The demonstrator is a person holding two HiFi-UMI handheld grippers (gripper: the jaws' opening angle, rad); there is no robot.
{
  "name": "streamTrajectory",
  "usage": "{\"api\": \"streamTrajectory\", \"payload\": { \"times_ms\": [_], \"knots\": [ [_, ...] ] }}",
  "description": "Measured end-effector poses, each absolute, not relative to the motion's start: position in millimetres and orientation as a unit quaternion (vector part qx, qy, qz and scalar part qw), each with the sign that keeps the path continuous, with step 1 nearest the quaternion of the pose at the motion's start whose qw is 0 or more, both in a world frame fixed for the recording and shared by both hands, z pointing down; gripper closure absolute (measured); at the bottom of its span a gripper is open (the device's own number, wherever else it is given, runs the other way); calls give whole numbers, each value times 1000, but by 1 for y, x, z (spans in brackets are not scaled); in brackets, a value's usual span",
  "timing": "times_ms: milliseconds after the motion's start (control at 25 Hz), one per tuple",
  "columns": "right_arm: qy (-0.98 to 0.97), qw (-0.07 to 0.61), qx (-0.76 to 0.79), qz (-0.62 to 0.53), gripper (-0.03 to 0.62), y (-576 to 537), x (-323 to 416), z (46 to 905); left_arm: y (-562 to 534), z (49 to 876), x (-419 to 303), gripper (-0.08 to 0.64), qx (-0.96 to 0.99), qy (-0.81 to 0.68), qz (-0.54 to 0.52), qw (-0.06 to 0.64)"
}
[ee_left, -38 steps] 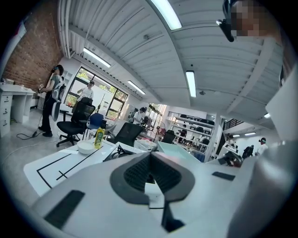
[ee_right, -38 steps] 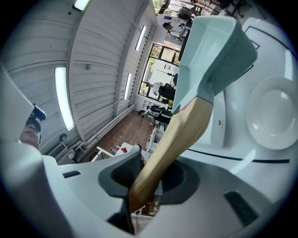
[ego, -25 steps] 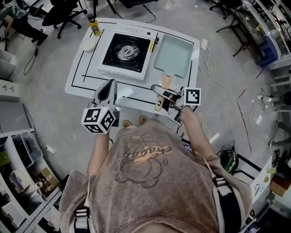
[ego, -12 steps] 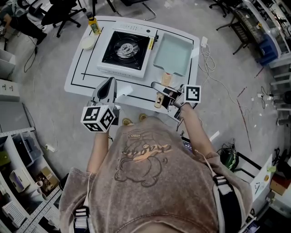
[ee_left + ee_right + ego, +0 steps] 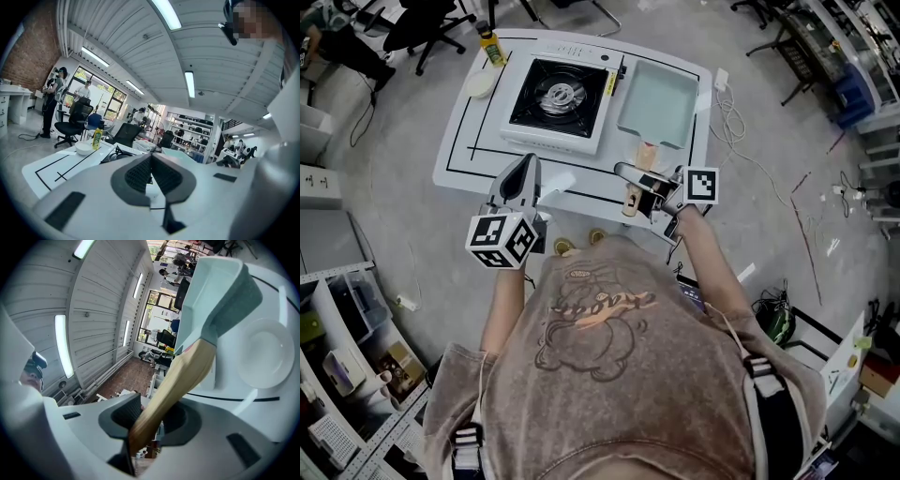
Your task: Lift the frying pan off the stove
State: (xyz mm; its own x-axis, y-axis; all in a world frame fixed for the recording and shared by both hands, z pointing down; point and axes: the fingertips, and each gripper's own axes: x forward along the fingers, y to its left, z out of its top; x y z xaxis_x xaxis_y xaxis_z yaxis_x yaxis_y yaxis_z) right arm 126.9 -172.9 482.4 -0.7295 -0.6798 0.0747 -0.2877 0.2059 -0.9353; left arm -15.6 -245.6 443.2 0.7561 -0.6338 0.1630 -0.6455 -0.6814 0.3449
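Note:
The pale green rectangular frying pan point(image 5: 658, 105) is off the burner, just right of the black-topped stove point(image 5: 553, 101), over the white table point(image 5: 464, 150). Whether it rests on the table I cannot tell. Its wooden handle point(image 5: 636, 180) points toward me, and my right gripper point(image 5: 630, 178) is shut on it. In the right gripper view the handle point(image 5: 178, 380) runs up between the pads to the pan point(image 5: 220, 291). My left gripper point(image 5: 525, 171) hangs over the table's front edge, left of the pan. Its jaws are shut with nothing in them point(image 5: 151, 171).
A yellow bottle point(image 5: 492, 47) and a white bowl point(image 5: 481, 84) stand at the table's far left corner. White cables point(image 5: 727, 112) trail off the right side onto the floor. Office chairs point(image 5: 422, 23) stand beyond the table, and shelves line the left.
The whole view has slid slightly. The right gripper keeps its hold on the handle and the pan stays right of the stove. The left gripper has not moved.

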Motion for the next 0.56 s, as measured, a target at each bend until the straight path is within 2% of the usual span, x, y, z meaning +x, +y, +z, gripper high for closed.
{"api": "streamTrajectory", "payload": {
  "times_ms": [560],
  "knots": [
    [764,177,-303,-541,462,-166,124,478,-239,441,-17,554,916,-349,11,198]
  ]
}}
